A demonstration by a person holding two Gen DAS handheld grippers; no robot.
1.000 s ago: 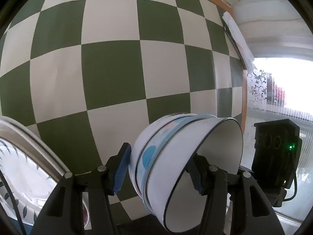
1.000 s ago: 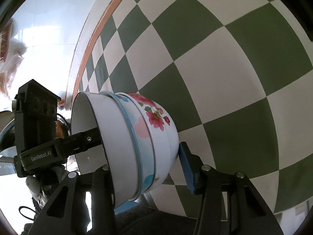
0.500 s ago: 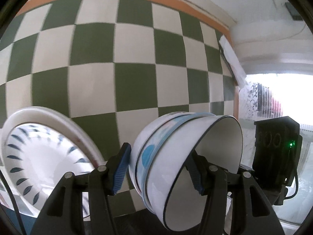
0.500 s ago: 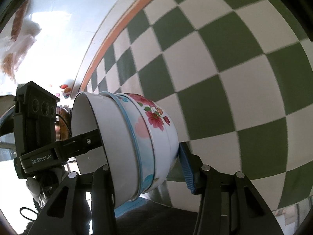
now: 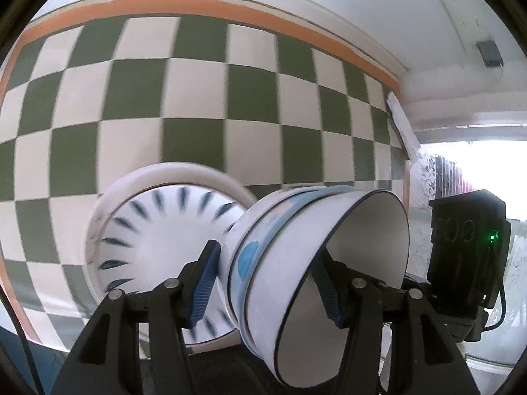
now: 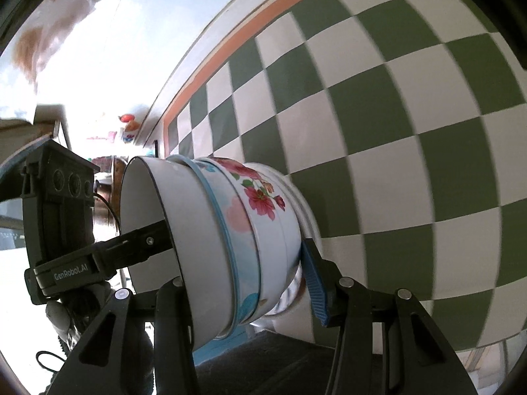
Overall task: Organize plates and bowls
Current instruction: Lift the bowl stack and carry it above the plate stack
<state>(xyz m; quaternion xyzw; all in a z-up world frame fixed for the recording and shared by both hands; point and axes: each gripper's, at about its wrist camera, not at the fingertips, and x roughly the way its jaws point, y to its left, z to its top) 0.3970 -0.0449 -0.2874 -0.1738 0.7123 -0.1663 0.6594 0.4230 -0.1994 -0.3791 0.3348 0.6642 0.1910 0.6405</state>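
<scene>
Two wrist fisheyes, close up from opposite sides — shared bowl stack (image 5: 316, 256) and checkered wall (image 6: 411, 131).

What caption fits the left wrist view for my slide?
Left hand-held gripper clamps the wall of nested white enamel bowls tilted sideways before a blue-petalled white plate on green-and-white checkered cloth.

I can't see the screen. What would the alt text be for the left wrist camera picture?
A stack of nested bowls, tipped on its side, is clamped between the blue-padded fingers of the left gripper; the right gripper grips the far rim. Behind stand a blurred white plate with blue dashes and a green-and-white checkered wall.
</scene>
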